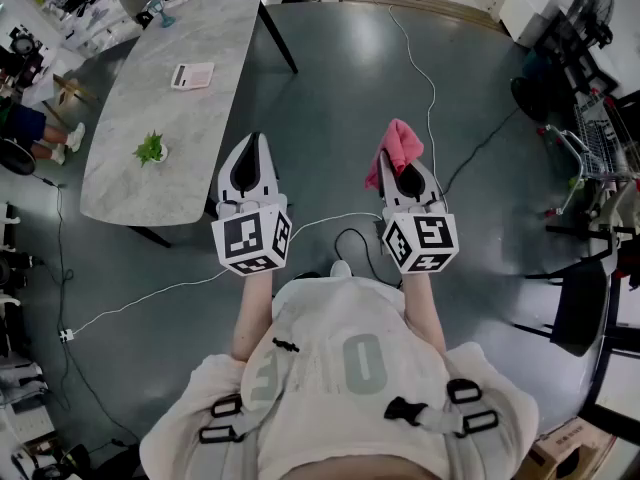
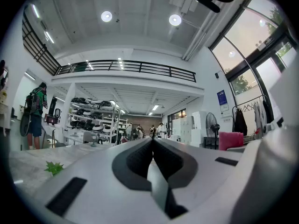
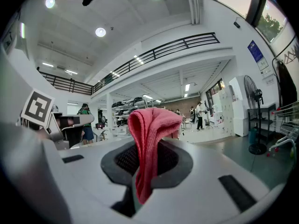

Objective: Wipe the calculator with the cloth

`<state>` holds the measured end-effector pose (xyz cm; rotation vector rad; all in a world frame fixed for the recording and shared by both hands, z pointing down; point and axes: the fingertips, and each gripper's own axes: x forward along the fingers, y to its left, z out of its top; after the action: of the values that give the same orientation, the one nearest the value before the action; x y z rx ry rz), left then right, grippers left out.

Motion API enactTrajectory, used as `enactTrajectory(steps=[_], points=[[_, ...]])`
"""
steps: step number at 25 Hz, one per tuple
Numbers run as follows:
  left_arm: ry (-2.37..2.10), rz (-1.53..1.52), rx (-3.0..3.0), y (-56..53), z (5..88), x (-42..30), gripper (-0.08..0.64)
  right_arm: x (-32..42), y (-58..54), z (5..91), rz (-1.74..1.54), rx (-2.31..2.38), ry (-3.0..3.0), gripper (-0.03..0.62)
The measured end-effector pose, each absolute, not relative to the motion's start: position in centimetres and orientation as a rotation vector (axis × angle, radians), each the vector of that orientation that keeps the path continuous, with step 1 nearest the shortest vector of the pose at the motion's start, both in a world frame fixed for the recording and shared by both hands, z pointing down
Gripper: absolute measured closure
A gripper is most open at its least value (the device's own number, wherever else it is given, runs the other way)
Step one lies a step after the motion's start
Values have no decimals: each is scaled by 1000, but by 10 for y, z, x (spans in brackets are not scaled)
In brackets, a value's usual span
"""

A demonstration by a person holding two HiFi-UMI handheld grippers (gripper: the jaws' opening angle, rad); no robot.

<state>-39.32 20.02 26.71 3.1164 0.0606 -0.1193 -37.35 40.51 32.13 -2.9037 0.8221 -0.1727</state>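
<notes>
Pink cloth (image 1: 400,146) is pinched in the right gripper (image 1: 404,171). Jaws are clamped on it, with the folded end sticking up past the tips and the rest trailing down between them. Calculator (image 1: 192,75) lies flat on the grey marble table (image 1: 215,28), up-left in head view, well apart from both grippers. Left gripper (image 1: 254,146) is clenched tight with nothing between its pads, near the table's corner. Both grippers are held level over the dark floor (image 1: 340,88). Small green plant (image 1: 150,149) sits on the table, closer to the person than the calculator. White cable (image 1: 150,296) runs across the floor.
</notes>
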Motion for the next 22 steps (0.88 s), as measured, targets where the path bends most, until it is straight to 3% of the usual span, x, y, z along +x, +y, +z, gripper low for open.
enactTrajectory(steps=[22], points=[[15, -38, 3089, 191, 289, -351, 540, -343, 392, 344, -218, -2883, 952, 540]])
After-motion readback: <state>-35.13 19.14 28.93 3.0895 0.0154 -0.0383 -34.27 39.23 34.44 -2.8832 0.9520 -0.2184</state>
